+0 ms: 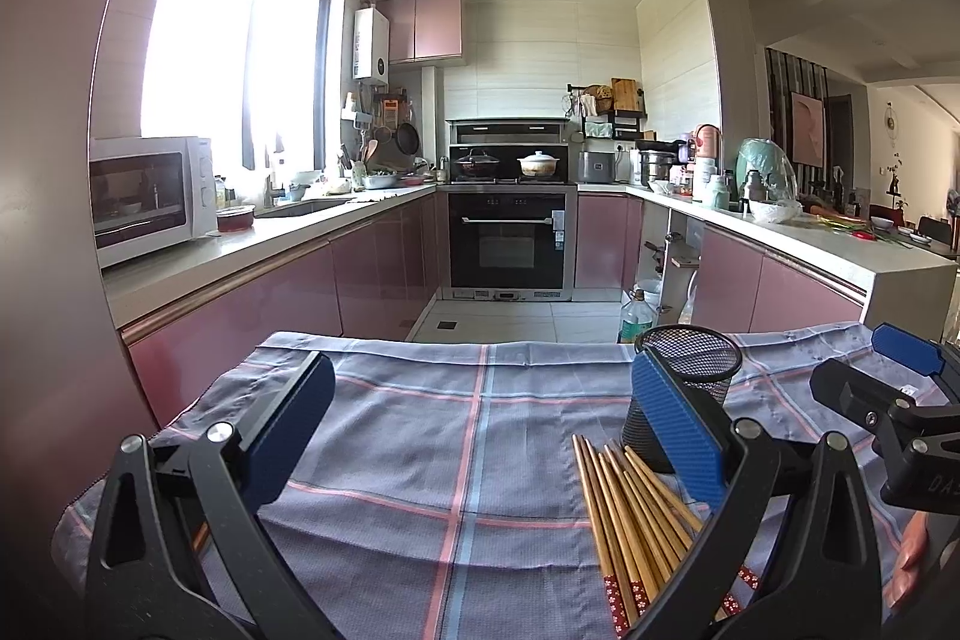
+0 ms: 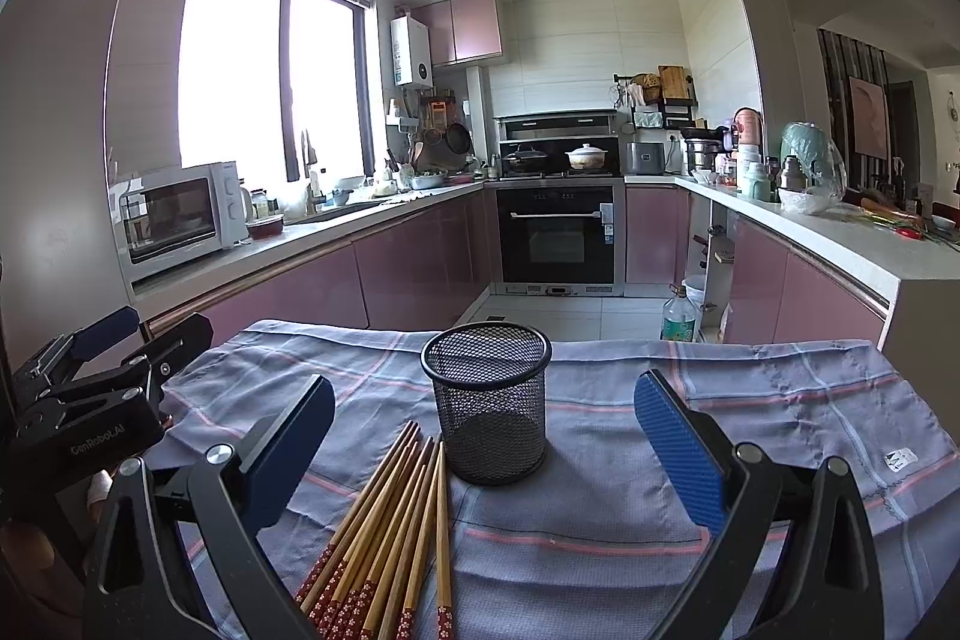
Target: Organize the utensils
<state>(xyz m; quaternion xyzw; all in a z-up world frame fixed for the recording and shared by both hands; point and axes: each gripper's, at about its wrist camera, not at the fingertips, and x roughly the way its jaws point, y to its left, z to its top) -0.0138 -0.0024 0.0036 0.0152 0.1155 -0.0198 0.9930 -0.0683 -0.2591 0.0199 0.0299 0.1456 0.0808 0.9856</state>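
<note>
Several wooden chopsticks (image 2: 390, 532) with red patterned ends lie in a loose bundle on a blue-grey checked cloth (image 2: 600, 550). Just behind them stands an upright black mesh cup (image 2: 489, 403), empty as far as I can see. My right gripper (image 2: 483, 448) hangs open above the cloth, its blue pads either side of the cup and chopsticks, touching neither. My left gripper (image 1: 480, 436) is open too, to the left of the chopsticks (image 1: 630, 514) and cup (image 1: 690, 376). Each gripper shows at the other view's edge: the right gripper (image 1: 888, 388), the left gripper (image 2: 90, 382).
The cloth covers a small table whose far edge (image 1: 456, 340) drops to a tiled kitchen floor. Pink cabinets and counters run along both sides, with a microwave (image 1: 150, 196) on the left and an oven (image 1: 507, 238) at the back. A plastic bottle (image 1: 636, 319) stands on the floor.
</note>
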